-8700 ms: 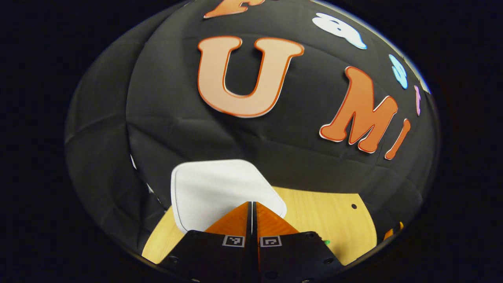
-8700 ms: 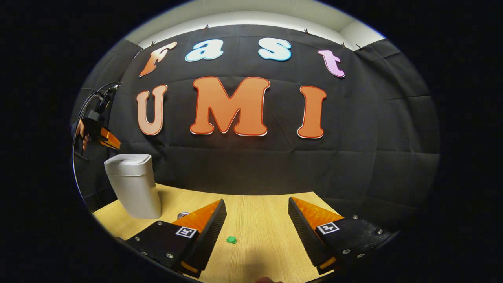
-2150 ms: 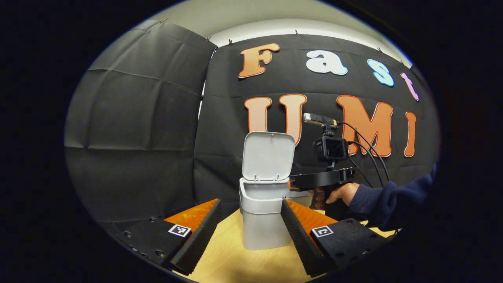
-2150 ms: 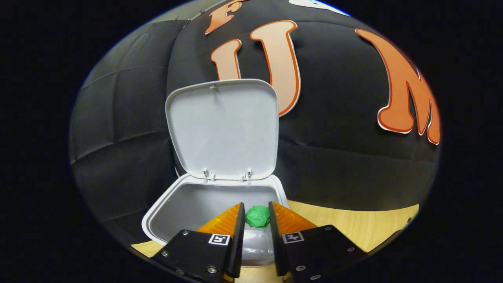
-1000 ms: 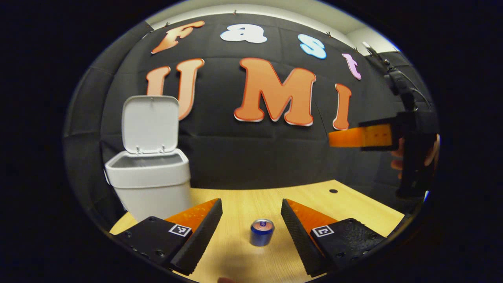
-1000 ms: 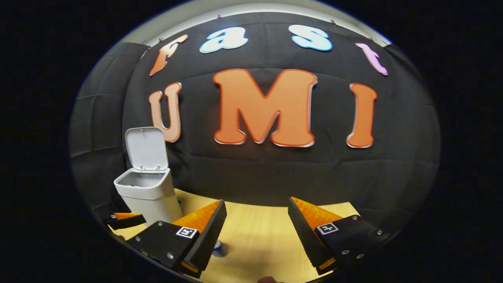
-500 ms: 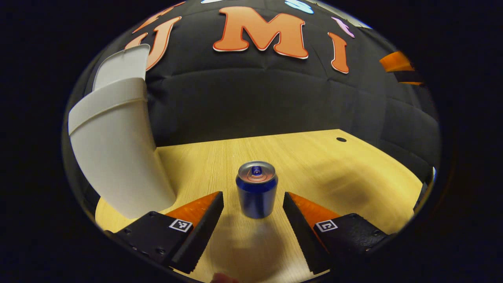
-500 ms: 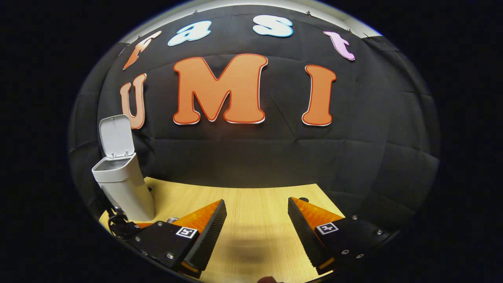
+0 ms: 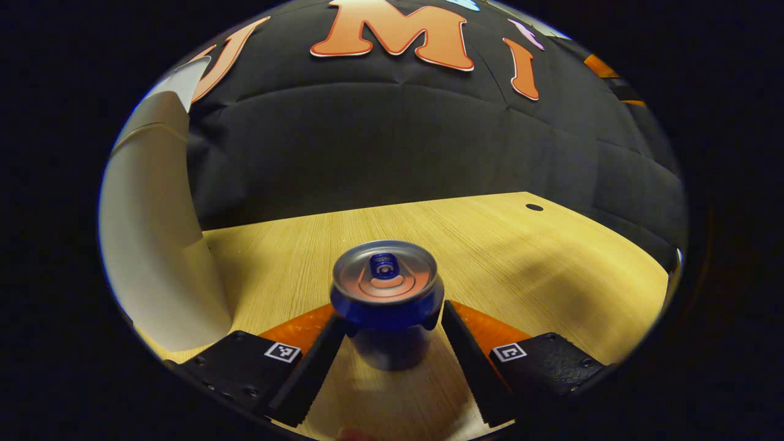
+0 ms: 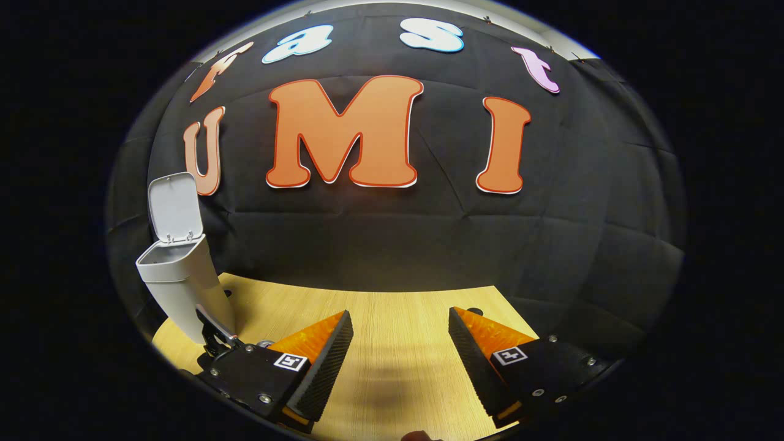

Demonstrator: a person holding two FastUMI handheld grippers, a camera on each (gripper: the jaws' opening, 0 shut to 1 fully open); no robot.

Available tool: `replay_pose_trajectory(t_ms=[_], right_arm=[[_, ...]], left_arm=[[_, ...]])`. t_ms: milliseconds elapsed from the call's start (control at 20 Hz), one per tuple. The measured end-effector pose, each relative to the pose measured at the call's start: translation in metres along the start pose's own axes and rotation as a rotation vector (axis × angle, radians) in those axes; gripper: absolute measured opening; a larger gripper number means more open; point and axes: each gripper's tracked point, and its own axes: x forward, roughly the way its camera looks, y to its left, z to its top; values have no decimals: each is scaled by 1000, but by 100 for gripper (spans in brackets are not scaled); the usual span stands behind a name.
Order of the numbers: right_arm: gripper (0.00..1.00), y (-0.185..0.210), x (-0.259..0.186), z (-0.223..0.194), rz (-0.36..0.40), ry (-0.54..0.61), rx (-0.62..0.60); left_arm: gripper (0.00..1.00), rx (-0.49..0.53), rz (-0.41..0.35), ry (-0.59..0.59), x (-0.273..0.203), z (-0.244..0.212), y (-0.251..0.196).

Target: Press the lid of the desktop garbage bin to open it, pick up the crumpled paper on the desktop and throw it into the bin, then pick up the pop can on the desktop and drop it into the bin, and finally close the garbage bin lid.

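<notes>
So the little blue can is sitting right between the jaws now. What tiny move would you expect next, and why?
Probably closing the left gripper on the pop can. The can stands upright on the table between the open jaws, apparently not yet pressed by either. The bin already has its lid up, ready to take it.

Wooden desk with a bin and a can on it

The desk (image 9: 294, 245) is light wood with a fine straight grain and a small dark hole (image 9: 534, 207) near its far right edge. A pale bin (image 10: 184, 294) stands at the far left, lid raised. A blue can (image 9: 386, 294) stands upright near the middle, well right of the bin.
</notes>
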Motion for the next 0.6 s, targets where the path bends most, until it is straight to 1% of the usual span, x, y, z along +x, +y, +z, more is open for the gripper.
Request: replay_pose_trajectory(t_ms=[50, 150, 250, 350, 600], right_arm=[[94, 2, 1, -1, 4, 6, -5], [94, 4, 4, -2, 3, 8, -13], [94, 8, 6, -5, 8, 13, -15], [94, 10, 7, -4, 10, 12, -21], [94, 13, 9, -4, 19, 13, -25]], left_arm=[[98, 8, 3, -18, 4, 4, 1], [97, 16, -17, -54, 10, 13, -3], [96, 26, -15, -54, 10, 12, -2], [85, 22, -16, -58, 11, 13, -1], [80, 30, -11, -65, 6, 19, -4]])
